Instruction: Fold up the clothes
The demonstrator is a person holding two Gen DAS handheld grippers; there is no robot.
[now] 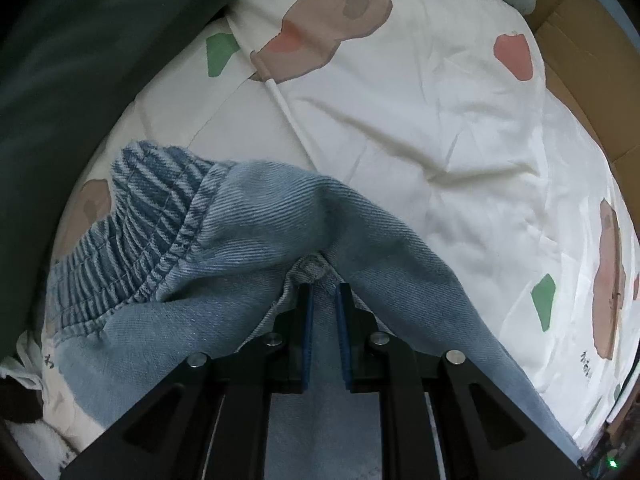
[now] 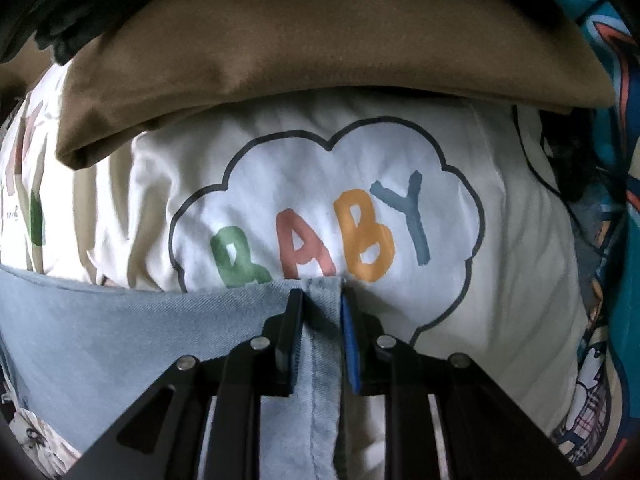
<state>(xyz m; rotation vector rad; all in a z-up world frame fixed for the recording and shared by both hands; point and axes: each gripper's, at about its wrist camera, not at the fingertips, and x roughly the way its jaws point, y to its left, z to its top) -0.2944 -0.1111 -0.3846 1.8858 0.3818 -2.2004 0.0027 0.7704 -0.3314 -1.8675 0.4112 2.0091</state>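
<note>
My left gripper (image 1: pixel 324 292) is clamped on a bunched fold of the light blue denim garment (image 1: pixel 256 240), whose ribbed elastic waistband (image 1: pixel 148 216) spreads off to the left. My right gripper (image 2: pixel 322 300) pinches a stitched hem of the same denim (image 2: pixel 140 320), which stretches away leftward in a flat sheet. The cloth drapes over a cream bedcover (image 1: pixel 420 128) printed with pink, brown and green patches. Beyond my right jaws lies a "BABY" cloud print (image 2: pixel 332 220), with a brown pillow (image 2: pixel 300 40) past it.

Bed, dim light.
White quilt (image 1: pixel 420 128) printed with coloured patches is spread out; brown pillow (image 2: pixel 320 40) is laid above "BABY" print (image 2: pixel 320 236); cardboard (image 1: pixel 580 60) beside.
</note>
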